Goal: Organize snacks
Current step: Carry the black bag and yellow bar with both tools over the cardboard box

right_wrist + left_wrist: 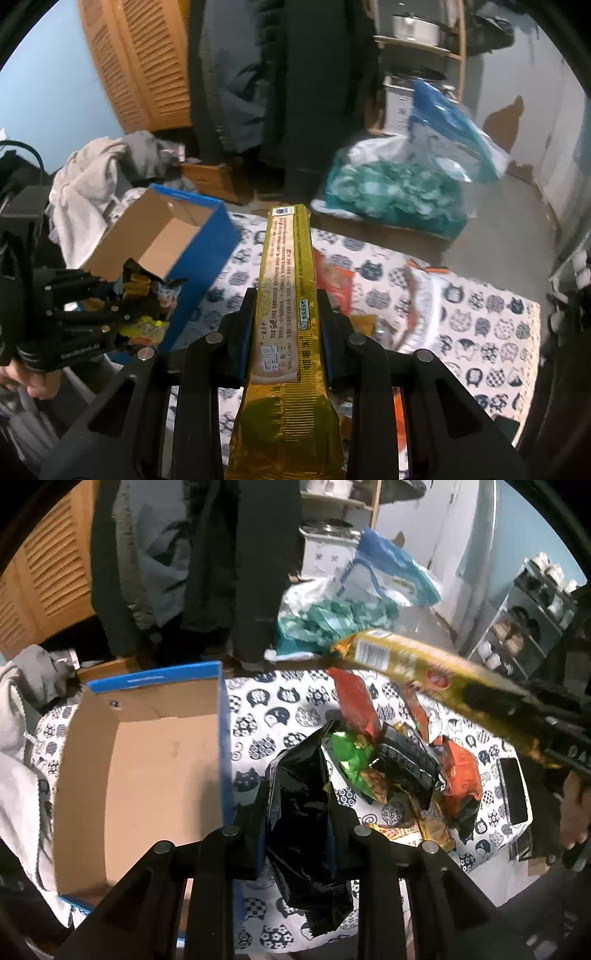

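Cardboard box [140, 760] open-topped, lying left of both grippers. Left gripper [299, 812] clamped on black packet [306, 830], just beside the box's blue wall, nearer. Right gripper [284, 325] clamped on long gold pack [288, 295], long axis running straight ahead, farther from the box.

Both grippers clamped and angled down

The left gripper [299, 812] pinches a black snack bag [306, 812] between its fingers; the right gripper [284, 325] grips a long gold packet [288, 295], a hand [26, 384] visible at the far left.
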`<state>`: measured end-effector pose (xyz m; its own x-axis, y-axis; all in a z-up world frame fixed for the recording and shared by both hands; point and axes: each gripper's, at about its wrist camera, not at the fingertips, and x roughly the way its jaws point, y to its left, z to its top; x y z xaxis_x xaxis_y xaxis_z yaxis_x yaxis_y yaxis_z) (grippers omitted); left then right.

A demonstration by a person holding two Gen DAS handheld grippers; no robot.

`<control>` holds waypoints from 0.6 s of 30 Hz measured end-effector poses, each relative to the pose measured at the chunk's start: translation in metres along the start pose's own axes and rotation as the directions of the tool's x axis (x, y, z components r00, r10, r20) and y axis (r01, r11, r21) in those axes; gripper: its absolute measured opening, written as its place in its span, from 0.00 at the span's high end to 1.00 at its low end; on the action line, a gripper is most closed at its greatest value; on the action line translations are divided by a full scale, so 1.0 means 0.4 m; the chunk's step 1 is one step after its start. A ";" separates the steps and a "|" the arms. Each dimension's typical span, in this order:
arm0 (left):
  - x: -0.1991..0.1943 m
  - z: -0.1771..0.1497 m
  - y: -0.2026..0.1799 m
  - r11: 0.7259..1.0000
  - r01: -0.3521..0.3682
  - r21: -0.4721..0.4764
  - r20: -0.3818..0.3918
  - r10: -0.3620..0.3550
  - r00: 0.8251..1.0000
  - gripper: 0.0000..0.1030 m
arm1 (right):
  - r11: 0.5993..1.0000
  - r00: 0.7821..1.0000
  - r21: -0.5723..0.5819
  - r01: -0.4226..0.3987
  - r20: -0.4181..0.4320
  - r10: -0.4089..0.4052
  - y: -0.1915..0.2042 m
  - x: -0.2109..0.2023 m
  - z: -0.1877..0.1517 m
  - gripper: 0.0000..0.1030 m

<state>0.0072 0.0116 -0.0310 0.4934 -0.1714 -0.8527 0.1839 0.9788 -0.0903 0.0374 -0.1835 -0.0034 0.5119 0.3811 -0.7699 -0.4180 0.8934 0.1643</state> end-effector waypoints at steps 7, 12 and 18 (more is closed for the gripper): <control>-0.033 -0.014 0.083 0.998 -0.035 -0.043 0.028 0.036 0.999 0.76 | 0.997 0.998 -0.037 -0.066 -0.018 0.065 0.090 0.044 0.031 0.73; -0.038 -0.034 0.152 0.994 -0.061 -0.093 0.025 0.063 0.998 0.76 | 0.993 0.994 -0.058 -0.104 -0.041 0.101 0.153 0.079 0.046 0.73; -0.030 -0.060 0.227 0.984 -0.112 -0.135 0.009 0.115 0.993 0.76 | 0.986 0.987 -0.087 -0.145 -0.086 0.137 0.238 0.131 0.067 0.73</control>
<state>-0.0025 0.1050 -0.0415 0.5190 -0.0591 -0.8528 0.0110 0.9980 -0.0625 0.0445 -0.0720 -0.0115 0.3831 0.4783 -0.7902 -0.5517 0.8046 0.2195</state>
